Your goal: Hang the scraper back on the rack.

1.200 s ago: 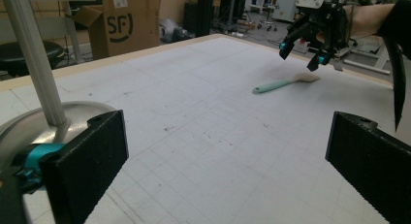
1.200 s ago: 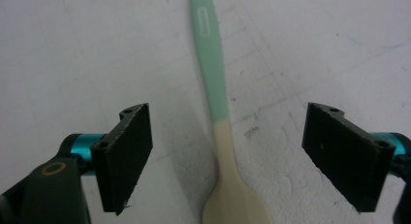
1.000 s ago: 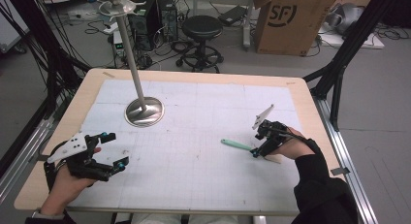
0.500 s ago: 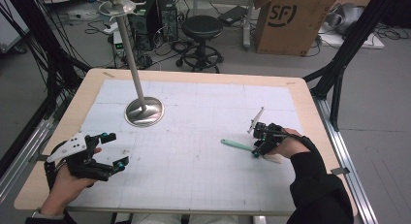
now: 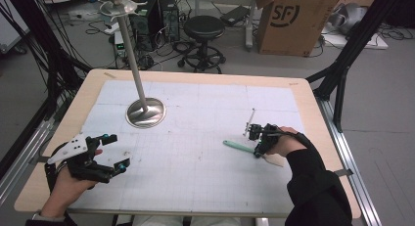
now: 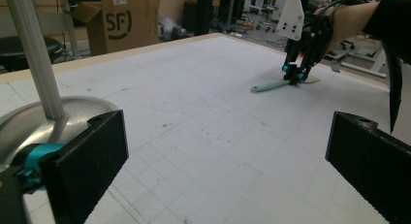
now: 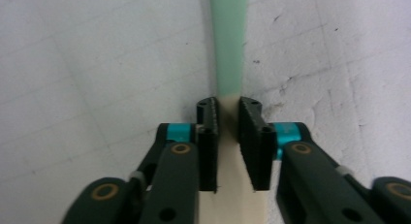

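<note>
Tabletop (image 5: pixel 205 192) carries a white grid mat (image 5: pixel 195 118); a metal stand (image 5: pixel 145 112) sits at its far left, pole rising from a round base. Your left claw (image 5: pixel 111 152) hovers low over the near-left of the mat, jaws wide apart, nothing between them, well apart from everything else. Your right claw (image 7: pixel 228 120) points down at the near-right, jaws just been closing and now set on both sides of the spatula (image 5: pixel 240 146), which lies flat on the mat, green handle pointing toward the stand, cream blade under your hand. In the right gripper view the pads sit against the tool where green meets cream, so read it as clamped on the spatula. Progress: reach done, grasp about made. Left, by my read: lift it off the mat and carry it; nothing raised yet.
</note>
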The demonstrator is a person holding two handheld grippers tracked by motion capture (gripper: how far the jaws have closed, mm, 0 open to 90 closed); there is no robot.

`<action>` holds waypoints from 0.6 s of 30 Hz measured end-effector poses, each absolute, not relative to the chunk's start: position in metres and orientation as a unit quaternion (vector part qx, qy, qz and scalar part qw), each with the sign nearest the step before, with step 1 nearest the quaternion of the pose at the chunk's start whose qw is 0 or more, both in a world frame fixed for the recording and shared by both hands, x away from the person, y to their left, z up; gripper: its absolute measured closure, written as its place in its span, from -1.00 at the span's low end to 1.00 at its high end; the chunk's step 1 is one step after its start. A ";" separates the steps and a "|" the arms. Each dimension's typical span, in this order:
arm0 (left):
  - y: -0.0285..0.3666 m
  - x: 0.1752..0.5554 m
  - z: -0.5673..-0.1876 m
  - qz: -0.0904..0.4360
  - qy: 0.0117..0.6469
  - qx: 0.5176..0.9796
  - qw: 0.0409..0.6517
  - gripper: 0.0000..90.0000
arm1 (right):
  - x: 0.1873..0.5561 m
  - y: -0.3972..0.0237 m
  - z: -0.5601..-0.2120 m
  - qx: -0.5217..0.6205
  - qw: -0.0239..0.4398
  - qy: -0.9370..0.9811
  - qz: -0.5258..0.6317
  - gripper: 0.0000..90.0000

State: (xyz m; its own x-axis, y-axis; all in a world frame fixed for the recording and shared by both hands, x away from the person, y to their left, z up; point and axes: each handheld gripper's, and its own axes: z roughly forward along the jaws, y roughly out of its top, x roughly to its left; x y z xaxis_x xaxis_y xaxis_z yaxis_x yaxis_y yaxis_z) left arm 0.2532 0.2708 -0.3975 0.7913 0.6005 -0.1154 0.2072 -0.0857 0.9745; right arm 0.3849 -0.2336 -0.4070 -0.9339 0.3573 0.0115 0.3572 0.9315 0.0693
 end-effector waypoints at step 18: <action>0.276 0.251 -0.397 0.164 0.285 0.716 0.616 -0.95 | 0.381 -0.250 -0.390 0.224 0.016 0.971 0.081 0.80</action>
State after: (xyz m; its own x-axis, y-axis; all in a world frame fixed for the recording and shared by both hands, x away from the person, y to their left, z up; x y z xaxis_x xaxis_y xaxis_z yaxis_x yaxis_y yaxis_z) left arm 0.2511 0.2756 -0.3969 0.7831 0.6109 -0.1162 0.2062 -0.0788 0.9753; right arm 0.3805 -0.2498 -0.3901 -0.8988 0.4383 0.0044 0.4329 0.8863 0.1647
